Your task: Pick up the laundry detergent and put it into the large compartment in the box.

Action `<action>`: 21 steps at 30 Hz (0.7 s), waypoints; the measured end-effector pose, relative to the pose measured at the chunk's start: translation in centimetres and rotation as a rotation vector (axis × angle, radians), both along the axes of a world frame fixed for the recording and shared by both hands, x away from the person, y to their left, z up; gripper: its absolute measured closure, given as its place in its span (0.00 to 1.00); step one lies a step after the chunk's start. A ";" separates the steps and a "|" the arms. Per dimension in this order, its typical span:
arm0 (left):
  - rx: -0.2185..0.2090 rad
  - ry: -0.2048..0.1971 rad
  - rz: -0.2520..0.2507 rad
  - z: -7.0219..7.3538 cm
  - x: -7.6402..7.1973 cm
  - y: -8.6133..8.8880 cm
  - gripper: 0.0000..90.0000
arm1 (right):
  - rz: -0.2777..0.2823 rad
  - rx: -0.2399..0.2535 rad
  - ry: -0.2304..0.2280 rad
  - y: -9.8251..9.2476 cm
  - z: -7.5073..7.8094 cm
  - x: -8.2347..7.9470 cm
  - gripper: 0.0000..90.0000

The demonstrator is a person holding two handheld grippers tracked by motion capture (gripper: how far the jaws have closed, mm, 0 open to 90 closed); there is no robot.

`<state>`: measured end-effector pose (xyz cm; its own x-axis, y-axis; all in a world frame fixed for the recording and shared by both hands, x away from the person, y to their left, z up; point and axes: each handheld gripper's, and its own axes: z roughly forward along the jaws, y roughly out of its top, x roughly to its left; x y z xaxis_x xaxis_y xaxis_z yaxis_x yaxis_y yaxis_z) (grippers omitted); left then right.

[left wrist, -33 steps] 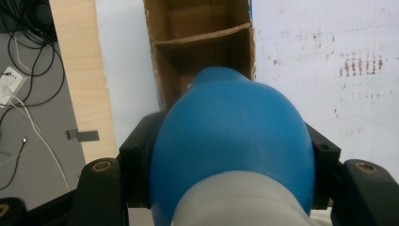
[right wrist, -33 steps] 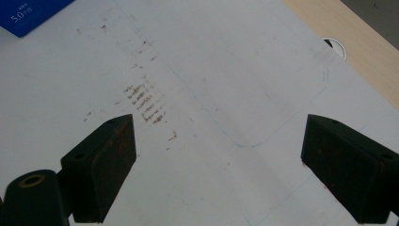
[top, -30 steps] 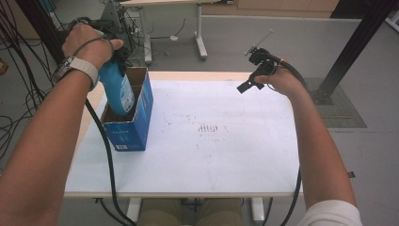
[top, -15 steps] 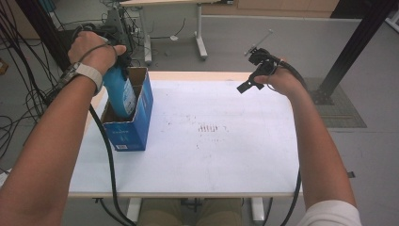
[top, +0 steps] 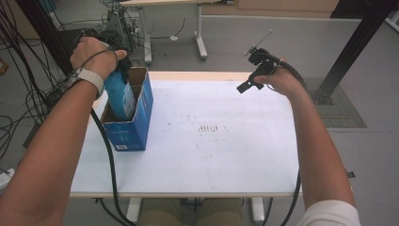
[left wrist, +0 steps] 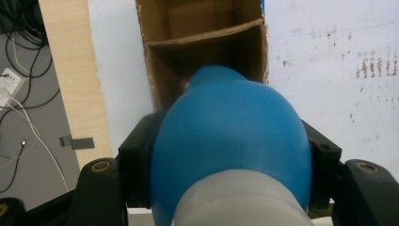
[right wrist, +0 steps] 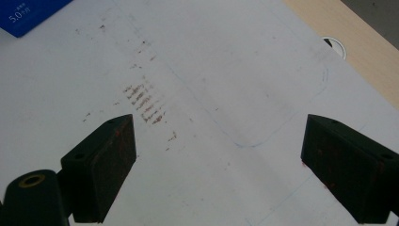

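Note:
A blue bottle (top: 121,96) with a pale neck stands in a compartment of a blue cardboard box (top: 136,127) at the table's left. My left gripper (top: 123,66), under the person's hand, is shut on it from above. In the left gripper view the bottle (left wrist: 230,136) bulges between the two black jaws of my left gripper (left wrist: 230,169), with the box's cardboard divider (left wrist: 207,42) beyond it. My right gripper (top: 251,70) hovers at the table's far right, open. In the right gripper view my right gripper (right wrist: 219,169) has wide-apart jaws with nothing between them.
The white table top (top: 211,155) carries a patch of reddish-brown marks (top: 209,128) near its middle. A cable hole (right wrist: 335,45) sits in the wooden edge strip. Cables trail from both grippers, and desk legs and cables stand on the floor behind the table.
The left hand has shifted only slightly with the bottle in the box. The right hand has kept still.

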<state>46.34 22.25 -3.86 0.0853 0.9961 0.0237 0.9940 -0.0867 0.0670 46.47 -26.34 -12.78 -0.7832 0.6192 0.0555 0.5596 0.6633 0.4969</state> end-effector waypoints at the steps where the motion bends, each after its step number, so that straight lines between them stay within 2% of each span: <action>1: 0.003 -0.004 -0.001 -0.1 0.0 0.0 0.41 | 0.000 0.000 0.000 0.0 0.0 0.0 0.12; 11: 0.020 0.009 -0.013 -1.5 0.3 -0.4 0.41 | 0.001 -0.003 -0.001 0.1 -0.1 0.0 0.12; 21: 0.014 0.015 -0.014 -2.8 0.3 -0.3 0.41 | 0.002 -0.005 -0.002 0.1 0.0 0.0 0.12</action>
